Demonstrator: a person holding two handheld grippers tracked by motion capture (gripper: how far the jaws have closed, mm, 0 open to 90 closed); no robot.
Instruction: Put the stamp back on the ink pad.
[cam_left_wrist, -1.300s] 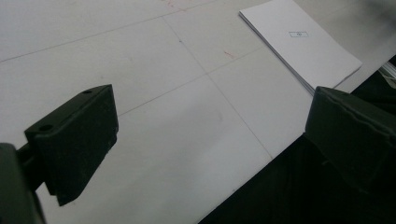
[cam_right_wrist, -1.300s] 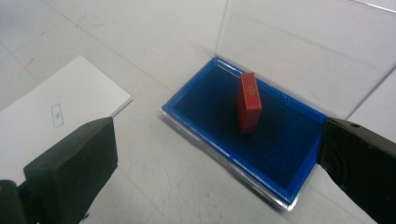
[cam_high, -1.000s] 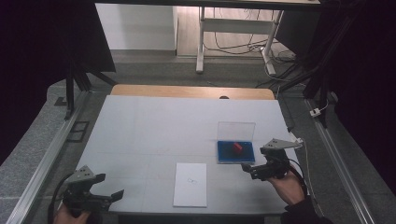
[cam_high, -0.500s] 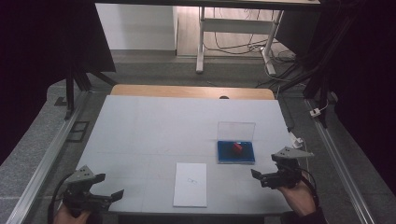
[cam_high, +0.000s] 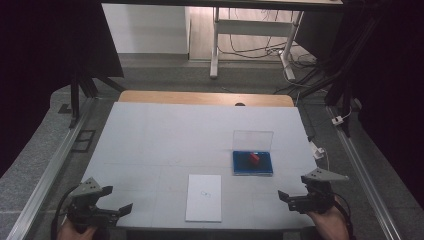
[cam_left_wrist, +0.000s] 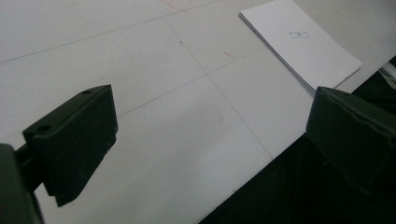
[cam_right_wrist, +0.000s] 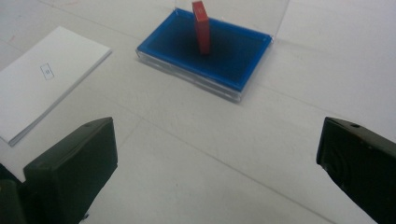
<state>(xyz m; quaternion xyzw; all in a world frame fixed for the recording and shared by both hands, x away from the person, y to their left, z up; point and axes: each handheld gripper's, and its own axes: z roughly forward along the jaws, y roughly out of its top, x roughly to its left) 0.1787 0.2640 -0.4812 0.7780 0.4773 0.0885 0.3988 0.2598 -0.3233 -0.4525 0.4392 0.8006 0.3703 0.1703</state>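
Pale grey and flat, the big table top sits in a dim room, with a strip of brown wood along its far edge and grey floor around it. At the near left corner, a hand holds the left gripper just over the table edge, and its two black jaws are wide apart with nothing between them. From the left gripper view, bare table shows between the jaws, and the thin white stack of paper lies farther off near the edge. In the high view that stack of paper lies flat near the front of the table, about in the middle (it has a tiny printed box on it). To its right, a bit farther back, is the clear plastic case with a blue bottom, and its see-through lid stands up at the back. A small red block stands upright inside the blue part. At the near right corner, another hand holds the right gripper, well apart from the case. From the right gripper view its jaws are also wide apart and hold nothing, with the case and the red block ahead of them.
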